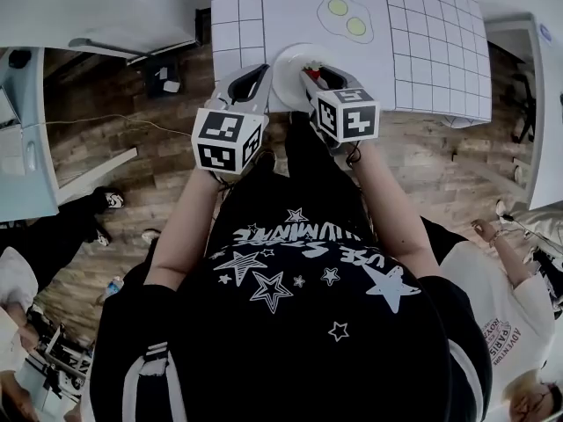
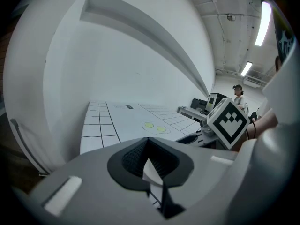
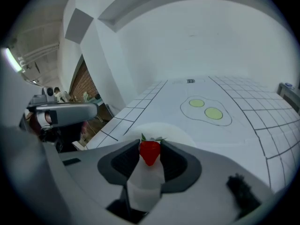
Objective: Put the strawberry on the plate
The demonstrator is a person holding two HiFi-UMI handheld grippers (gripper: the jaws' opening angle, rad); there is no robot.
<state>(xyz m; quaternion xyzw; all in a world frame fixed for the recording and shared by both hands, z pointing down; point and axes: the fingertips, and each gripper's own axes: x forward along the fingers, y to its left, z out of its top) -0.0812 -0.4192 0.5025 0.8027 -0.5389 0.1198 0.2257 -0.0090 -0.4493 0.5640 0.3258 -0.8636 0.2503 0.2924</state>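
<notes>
A small red strawberry (image 3: 150, 152) with green leaves sits pinched between the jaws of my right gripper (image 3: 150, 146). In the head view the right gripper (image 1: 310, 70) holds the strawberry (image 1: 310, 67) over the white plate (image 1: 288, 82), near the table's front edge. That plate (image 3: 176, 131) shows just beyond and below the berry. My left gripper (image 1: 260, 70) hovers at the plate's left side; its jaws (image 2: 149, 142) are shut with nothing between them.
The white table (image 1: 422, 51) carries grid lines and a fried-egg drawing (image 1: 346, 18) behind the plate. Other people stand on the wooden floor (image 1: 132, 156) at the lower left and lower right. The right gripper's marker cube (image 2: 228, 122) shows in the left gripper view.
</notes>
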